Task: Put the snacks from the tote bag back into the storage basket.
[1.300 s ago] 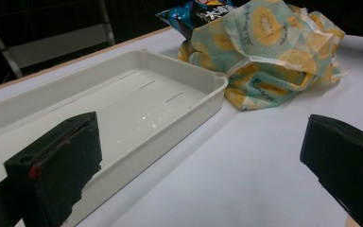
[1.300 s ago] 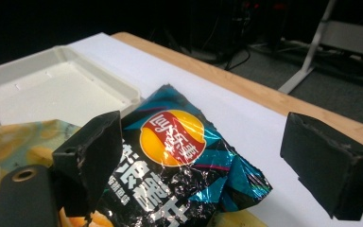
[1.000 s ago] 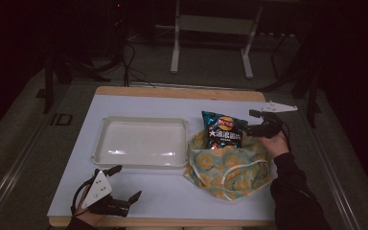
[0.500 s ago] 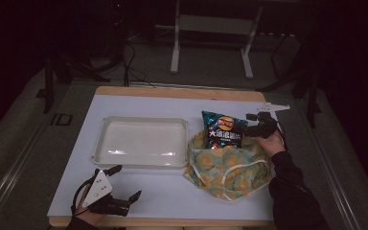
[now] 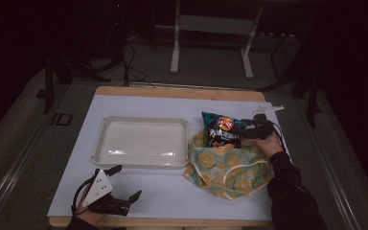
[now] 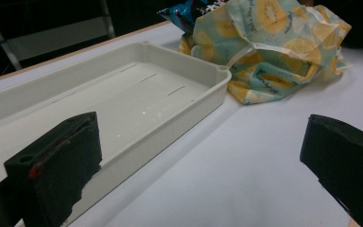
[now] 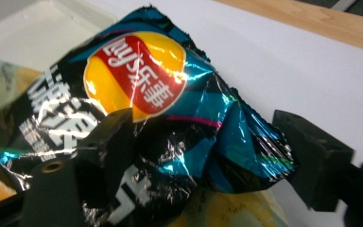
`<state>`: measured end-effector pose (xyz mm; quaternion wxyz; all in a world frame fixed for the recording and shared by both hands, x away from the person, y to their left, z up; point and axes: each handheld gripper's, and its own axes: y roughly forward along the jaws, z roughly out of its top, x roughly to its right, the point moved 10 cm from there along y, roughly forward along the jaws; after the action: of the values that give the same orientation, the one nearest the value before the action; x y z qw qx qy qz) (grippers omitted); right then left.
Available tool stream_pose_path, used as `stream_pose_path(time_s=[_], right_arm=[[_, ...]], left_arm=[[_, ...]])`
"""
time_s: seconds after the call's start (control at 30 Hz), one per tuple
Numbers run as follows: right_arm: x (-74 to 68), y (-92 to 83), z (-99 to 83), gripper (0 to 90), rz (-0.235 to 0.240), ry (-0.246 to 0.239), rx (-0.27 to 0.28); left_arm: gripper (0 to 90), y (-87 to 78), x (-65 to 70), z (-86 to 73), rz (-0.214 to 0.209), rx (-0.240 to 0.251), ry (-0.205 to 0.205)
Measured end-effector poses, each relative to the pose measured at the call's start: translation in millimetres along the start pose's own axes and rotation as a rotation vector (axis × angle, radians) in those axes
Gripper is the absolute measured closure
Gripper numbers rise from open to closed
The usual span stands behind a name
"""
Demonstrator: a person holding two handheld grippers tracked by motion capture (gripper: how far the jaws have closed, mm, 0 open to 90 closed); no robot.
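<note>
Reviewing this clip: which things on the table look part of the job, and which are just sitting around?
In play, likely:
- chip bag, between the right gripper jaws
- fruit-print cloth bag it sticks out of
- white tray, empty, a possible destination

Idle:
- left gripper, open, holding nothing, near the table's front edge
- metal stand behind the table

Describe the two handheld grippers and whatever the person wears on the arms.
Both are black two-jaw tools with blocky, squared jaw tips. The left gripper carries a light grey three-cornered plate on top, and a thin dark cable loops beside the hand. The right gripper bears a similar pale plate behind it, seen edge-on. The right arm wears a dark long sleeve; the left forearm is barely in view.
</note>
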<state>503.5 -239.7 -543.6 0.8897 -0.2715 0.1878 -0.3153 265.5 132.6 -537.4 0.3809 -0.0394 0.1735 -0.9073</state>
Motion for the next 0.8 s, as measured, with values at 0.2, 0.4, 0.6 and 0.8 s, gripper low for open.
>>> stream_pose_path(time_s=[0.2,0.4,0.6,0.8], right_arm=[[-2.0,3.9,-5.9,57.8,0.005,-0.023,-0.049],[-4.7,4.8,-6.8,89.0,-0.015,-0.041,-0.091],[-8.4,-1.8,-1.9,89.3,-0.020,-0.054,-0.078],[-17.4,-23.8,9.6,89.8,0.003,-0.062,-0.007]], left_arm=[[0.2,-0.1,0.2,0.0,-0.001,-0.001,0.001],[0.2,-0.4,0.5,0.3,-0.003,0.000,0.001],[0.2,-0.5,0.7,0.3,-0.004,0.001,0.003],[0.2,0.0,0.9,0.2,-0.003,-0.002,0.006]])
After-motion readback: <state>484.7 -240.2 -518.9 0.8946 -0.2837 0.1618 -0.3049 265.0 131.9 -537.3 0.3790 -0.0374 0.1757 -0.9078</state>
